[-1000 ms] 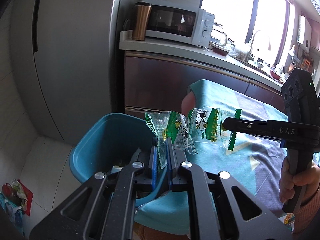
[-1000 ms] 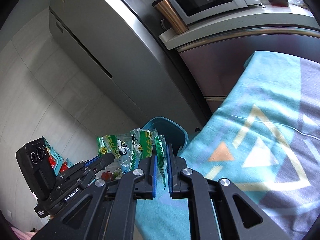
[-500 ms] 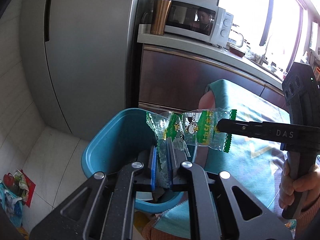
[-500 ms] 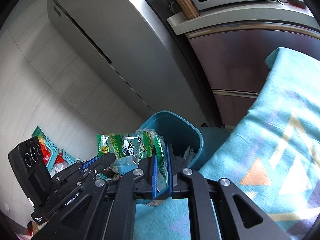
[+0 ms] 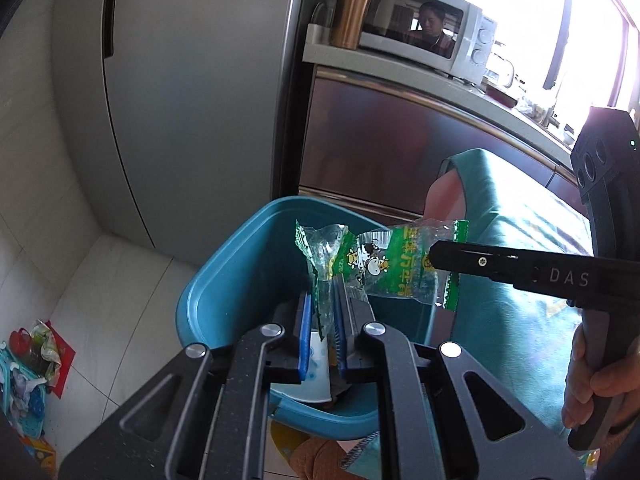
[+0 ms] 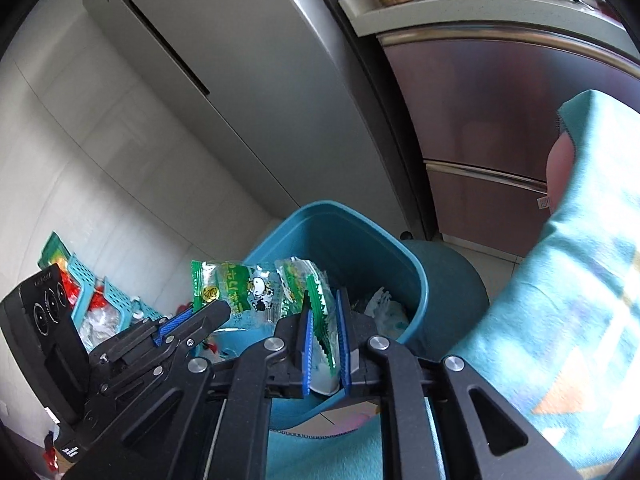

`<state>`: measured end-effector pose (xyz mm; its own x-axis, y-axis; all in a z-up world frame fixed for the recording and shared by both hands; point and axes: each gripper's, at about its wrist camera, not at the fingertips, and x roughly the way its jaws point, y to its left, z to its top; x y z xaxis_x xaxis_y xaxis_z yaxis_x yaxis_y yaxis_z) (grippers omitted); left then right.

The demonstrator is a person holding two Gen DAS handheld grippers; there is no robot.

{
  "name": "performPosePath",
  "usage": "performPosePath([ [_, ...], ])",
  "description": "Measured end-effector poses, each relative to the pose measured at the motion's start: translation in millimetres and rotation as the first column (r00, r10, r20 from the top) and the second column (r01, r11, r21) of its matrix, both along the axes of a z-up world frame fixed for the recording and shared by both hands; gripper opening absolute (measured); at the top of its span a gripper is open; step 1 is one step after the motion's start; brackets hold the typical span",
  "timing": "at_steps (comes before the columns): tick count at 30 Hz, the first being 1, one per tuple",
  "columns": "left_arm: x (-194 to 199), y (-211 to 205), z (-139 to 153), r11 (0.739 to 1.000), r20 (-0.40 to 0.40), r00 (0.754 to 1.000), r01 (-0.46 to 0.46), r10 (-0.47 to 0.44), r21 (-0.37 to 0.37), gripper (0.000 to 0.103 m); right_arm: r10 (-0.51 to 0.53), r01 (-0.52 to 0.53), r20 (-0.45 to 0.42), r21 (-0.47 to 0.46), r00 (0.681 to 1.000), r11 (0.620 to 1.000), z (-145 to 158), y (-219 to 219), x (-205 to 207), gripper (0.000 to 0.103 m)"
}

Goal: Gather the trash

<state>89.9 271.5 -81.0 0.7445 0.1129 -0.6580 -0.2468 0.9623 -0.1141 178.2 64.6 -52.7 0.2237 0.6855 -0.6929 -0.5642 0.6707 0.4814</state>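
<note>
Left wrist, wrapper (image 5: 384, 268) above bin rim (image 5: 200, 284), both tools gripping

Both claws have carried the wrapper (image 5: 384, 264) over the bin (image 5: 240, 280).

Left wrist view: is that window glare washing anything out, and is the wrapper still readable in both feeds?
Left wrist: window blown out top right, wrapper sharp over the bin. Right wrist: even light, wrapper print clear, edges fisheye-bent.
</note>
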Motion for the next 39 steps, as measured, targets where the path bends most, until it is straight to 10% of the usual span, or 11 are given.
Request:
performPosePath([
  [23, 10.4, 1.3, -20.4, 0.996, -0.049, 0.997, 0.05, -0.054, -0.077, 0.034, -0.018, 0.017, 0.03, 0.014, 0.999, 1.0, 1.0, -18.1, -16.2, 0.04],
  [32, -25.0, -33.5, 24.3, 0.988, 0.087, 0.985, 0.154, -0.151, -0.025, 0.065, -0.099, 0.085, 0.21, 0.074, 0.973, 0.994, 30.8, -81.1, -61.9, 0.061],
  [39, -55.5, -75.9, 54.4, 0.975, 0.223, 0.95, 0.21, -0.22, 0.066, 0.097, -0.274, 0.262, 0.371, 0.084, 0.888, 0.962, 46.5, -153.5, -100.8, 0.084],
])
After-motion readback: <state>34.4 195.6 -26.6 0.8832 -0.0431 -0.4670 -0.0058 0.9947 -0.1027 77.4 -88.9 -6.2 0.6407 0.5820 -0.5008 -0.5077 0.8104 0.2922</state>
